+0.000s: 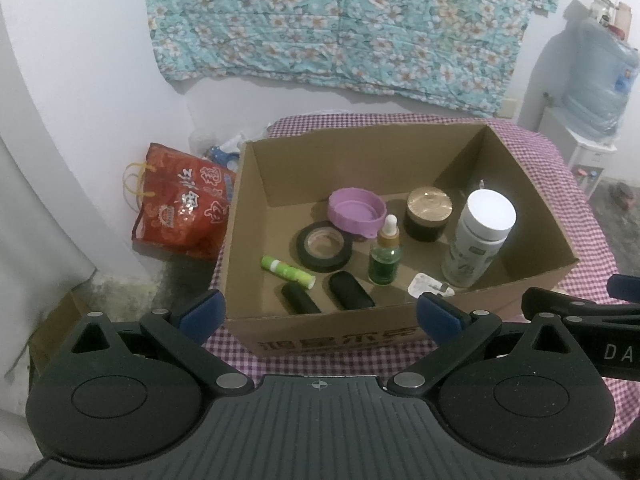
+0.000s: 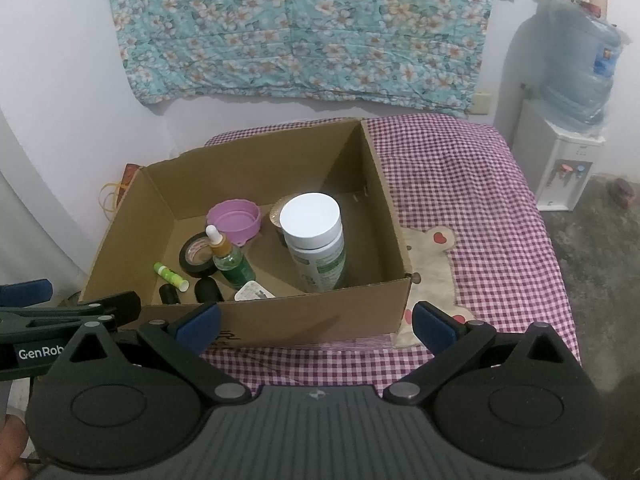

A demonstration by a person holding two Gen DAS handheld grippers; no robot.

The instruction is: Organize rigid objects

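Both the left gripper (image 1: 318, 310) and right gripper (image 2: 316, 318) hover empty, fingers spread, before the cardboard box (image 1: 328, 338) on the checked bed, where the tall white-capped bottle (image 2: 316, 242) stands, probably light, rigid, slick, best pinched around its body.

Your left hand-held gripper (image 1: 320, 312) hangs with its jaws wide apart and nothing between them, just before the cardboard box (image 1: 532, 216) on the checked cloth (image 1: 572, 184). Inside you see a white-capped bottle (image 1: 480, 236), green dropper bottle (image 1: 385, 256), black tape roll (image 1: 325, 247), purple lid (image 1: 357, 212), gold-topped jar (image 1: 429, 212) and green tube (image 1: 286, 272).
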